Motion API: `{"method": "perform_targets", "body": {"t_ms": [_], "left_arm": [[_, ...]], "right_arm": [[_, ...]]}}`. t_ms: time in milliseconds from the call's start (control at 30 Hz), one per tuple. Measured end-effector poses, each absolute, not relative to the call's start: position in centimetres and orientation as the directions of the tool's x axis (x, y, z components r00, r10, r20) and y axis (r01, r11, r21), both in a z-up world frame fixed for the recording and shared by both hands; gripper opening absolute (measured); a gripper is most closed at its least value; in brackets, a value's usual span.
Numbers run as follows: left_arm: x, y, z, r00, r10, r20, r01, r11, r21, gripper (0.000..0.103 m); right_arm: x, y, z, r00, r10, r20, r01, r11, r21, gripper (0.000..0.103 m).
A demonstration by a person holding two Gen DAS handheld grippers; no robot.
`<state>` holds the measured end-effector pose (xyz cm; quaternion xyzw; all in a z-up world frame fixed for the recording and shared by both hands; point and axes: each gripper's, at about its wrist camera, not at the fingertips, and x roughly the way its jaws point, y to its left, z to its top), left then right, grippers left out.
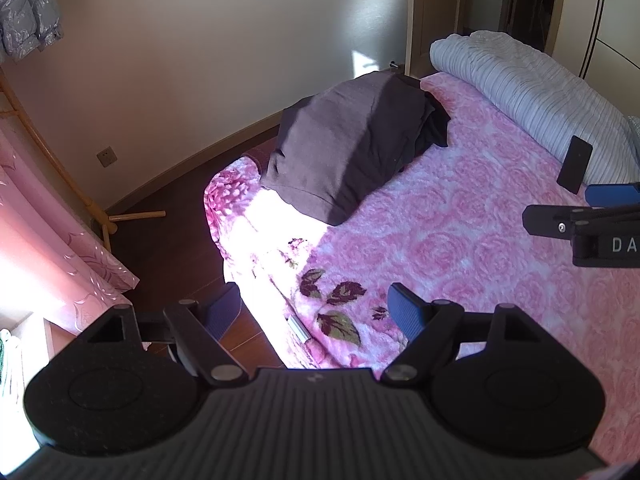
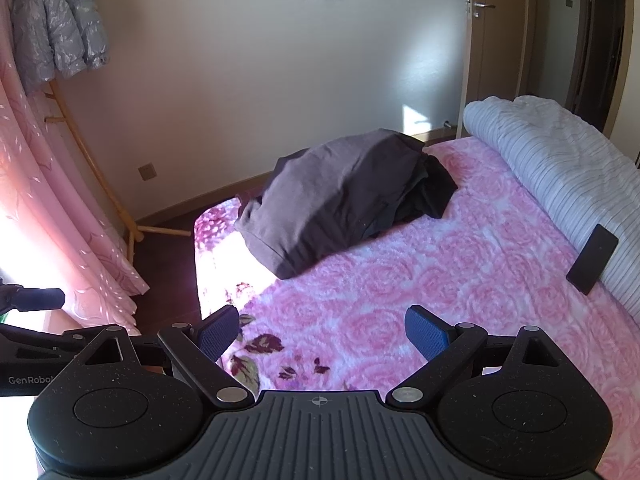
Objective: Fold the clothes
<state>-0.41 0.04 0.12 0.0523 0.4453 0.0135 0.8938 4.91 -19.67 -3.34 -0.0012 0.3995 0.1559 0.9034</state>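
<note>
A heap of dark grey and black clothes (image 1: 352,144) lies at the far left corner of a bed with a pink flowered blanket (image 1: 460,216); it also shows in the right wrist view (image 2: 340,204). My left gripper (image 1: 316,312) is open and empty above the bed's near left edge. My right gripper (image 2: 324,332) is open and empty above the blanket, short of the heap. The right gripper also shows at the right edge of the left wrist view (image 1: 560,208). Part of the left gripper shows at the left edge of the right wrist view (image 2: 36,300).
A rolled white striped quilt (image 2: 560,176) lies along the bed's right side with a black phone (image 2: 592,258) against it. Pink curtains (image 2: 48,200), a wooden coat rack (image 2: 100,176) with a grey puffer jacket (image 2: 56,24) stand left. Dark wood floor (image 1: 172,248) and a door (image 2: 496,40) are beyond.
</note>
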Motion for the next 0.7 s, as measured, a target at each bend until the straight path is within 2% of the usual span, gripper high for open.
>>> {"method": "perform_targets", "body": {"t_ms": [433, 700], "left_arm": [[0.2, 0.6, 0.2, 0.643, 0.115, -0.757, 0.02, 0.986, 0.167, 0.078], [7.0, 2.9, -3.8, 0.663, 0.089, -0.743, 0.134, 0.963, 0.235, 0.078]], "right_arm": [[5.2, -21.8, -3.7, 0.642, 0.282, -0.713, -0.259, 0.955, 0.145, 0.093], [9.3, -22.2, -5.1, 0.656, 0.221, -0.721, -0.216, 0.971, 0.101, 0.093]]}}
